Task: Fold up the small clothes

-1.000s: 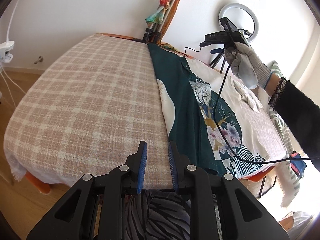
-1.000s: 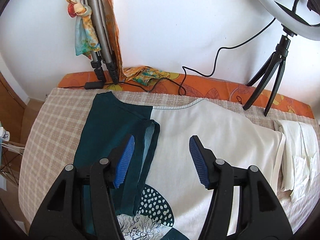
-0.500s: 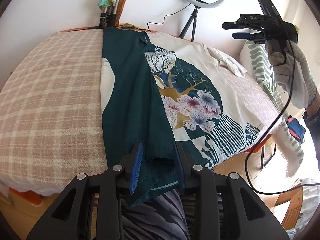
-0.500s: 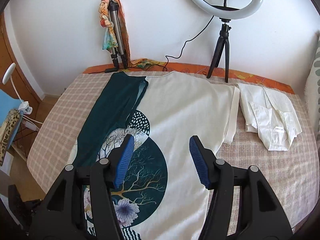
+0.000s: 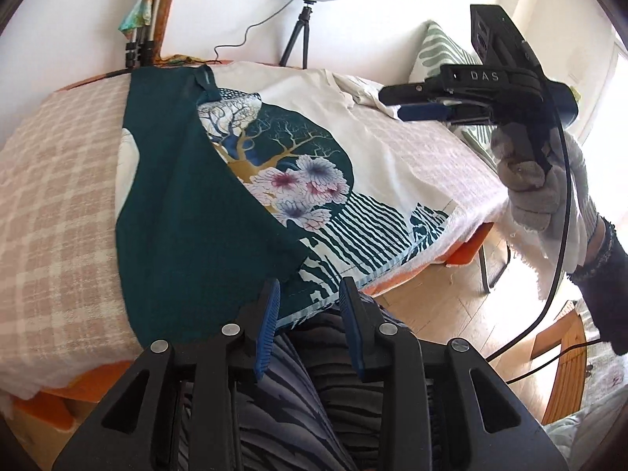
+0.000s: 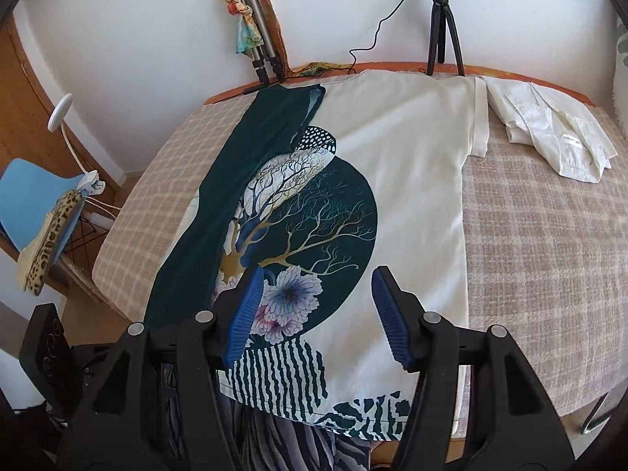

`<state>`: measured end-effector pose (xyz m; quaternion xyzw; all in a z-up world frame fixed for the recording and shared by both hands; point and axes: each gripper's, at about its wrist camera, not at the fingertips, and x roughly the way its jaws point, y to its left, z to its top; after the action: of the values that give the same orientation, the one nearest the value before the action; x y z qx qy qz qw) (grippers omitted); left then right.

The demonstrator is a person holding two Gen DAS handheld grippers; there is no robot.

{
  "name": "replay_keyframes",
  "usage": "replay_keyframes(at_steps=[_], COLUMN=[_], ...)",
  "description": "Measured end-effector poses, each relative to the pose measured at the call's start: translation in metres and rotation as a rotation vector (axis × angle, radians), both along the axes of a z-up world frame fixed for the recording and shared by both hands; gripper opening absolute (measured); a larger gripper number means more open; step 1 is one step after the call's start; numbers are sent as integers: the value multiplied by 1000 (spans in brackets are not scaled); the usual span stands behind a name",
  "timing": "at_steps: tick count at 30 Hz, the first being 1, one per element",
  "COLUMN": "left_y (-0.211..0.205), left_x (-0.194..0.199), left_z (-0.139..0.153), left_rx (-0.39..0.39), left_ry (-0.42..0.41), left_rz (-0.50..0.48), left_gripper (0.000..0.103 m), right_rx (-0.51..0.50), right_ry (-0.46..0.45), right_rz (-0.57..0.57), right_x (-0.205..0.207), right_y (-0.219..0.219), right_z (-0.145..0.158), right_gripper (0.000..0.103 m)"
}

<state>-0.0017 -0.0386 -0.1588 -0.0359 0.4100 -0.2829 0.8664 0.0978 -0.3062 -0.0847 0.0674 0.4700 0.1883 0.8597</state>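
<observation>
With the shirt (image 6: 416, 180) flat on the bed (image 6: 549, 235), left side folded in, both grippers (left (image 5: 310, 306), right (image 6: 314, 314)) hang released, so next grab its right edge and fold over.

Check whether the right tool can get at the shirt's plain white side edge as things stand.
Probably yes: the right tool hangs open and empty above the shirt, and nothing lies on that white edge; the folded white garment sits apart, farther right.

Both wrist fisheyes look steeply down from the bed's (image 5: 59, 165) near edge, close in, sharing the printed shirt (image 6: 412, 180) and ring-light tripod (image 5: 298, 39).
</observation>
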Motion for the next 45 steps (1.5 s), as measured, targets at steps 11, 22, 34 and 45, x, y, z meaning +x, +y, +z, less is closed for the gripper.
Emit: replay_keyframes(at_steps=[11,22,34,45], left_y=[89,86,84,94], left_x=[4,5,8,-1], left_z=[-20,-21,-32,-7], left_rx=[-88,-86,-69,-31], left_ry=[123,116,163,86], left_rz=[300,294,336,363], left_gripper=[29,29,27,24], right_rx=[126,242,229,169], right_ry=[259,386,398,260], right_rz=[214,230,266,210], right_x=[-20,-23,-33,-33], right_y=[96,107,112,84], right_z=[-79,-99,-102,-76], right_gripper=[41,5,4,31])
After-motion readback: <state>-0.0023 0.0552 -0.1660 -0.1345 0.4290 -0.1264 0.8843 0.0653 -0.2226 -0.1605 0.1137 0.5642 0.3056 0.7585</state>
